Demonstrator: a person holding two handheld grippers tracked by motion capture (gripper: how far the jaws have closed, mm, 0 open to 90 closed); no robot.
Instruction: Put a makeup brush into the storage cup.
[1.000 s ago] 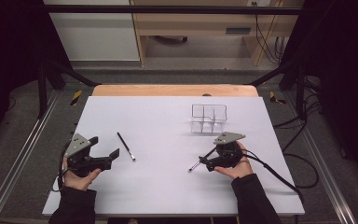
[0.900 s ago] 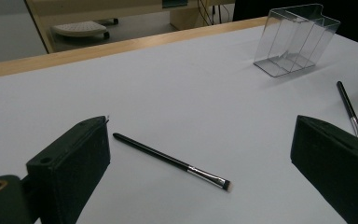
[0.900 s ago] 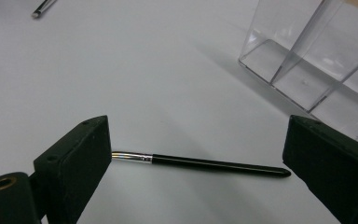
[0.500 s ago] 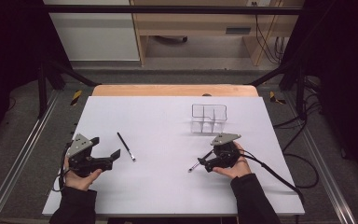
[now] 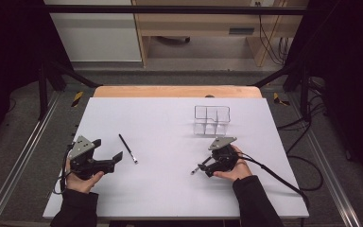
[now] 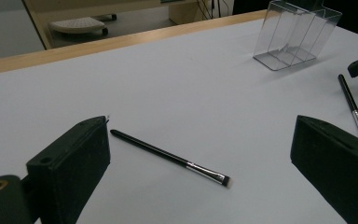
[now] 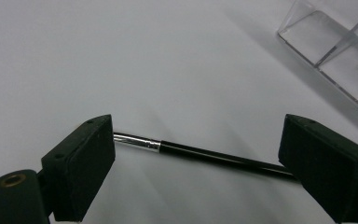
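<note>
The right gripper [image 5: 207,166] rests low on the white table [image 5: 170,189] with its jaws wide, straddling a slim brush [image 7: 205,153]. In the right gripper view the brush lies flat between the two pads: its black handle runs toward one jaw, and its silver ferrule [image 7: 137,142] ends up against the other. Neither pad is pressing on it yet.

The left gripper [image 5: 108,163] also stands wide, holding nothing. A second brush [image 6: 168,157] lies just ahead of it on the table, bristles pointing toward the person. The clear organizer [image 5: 211,119] stands upright farther back, near the right gripper, with its compartments empty.

The brush looks very light and stiff, a thin round stick with a glossy handle. It will likely roll or skid on the smooth sheet if one pad nudges it first, so the jaws should close evenly from both sides. Lying flat, it offers little height to catch; the pads need to come right down to the table.

The best hold seems to be on the black handle near its middle or just behind the ferrule, where the stick balances and will not tip. The bristle end is soft and easily splayed, so it is best left untouched. A slim handle may pivot in the pads once lifted.
</note>
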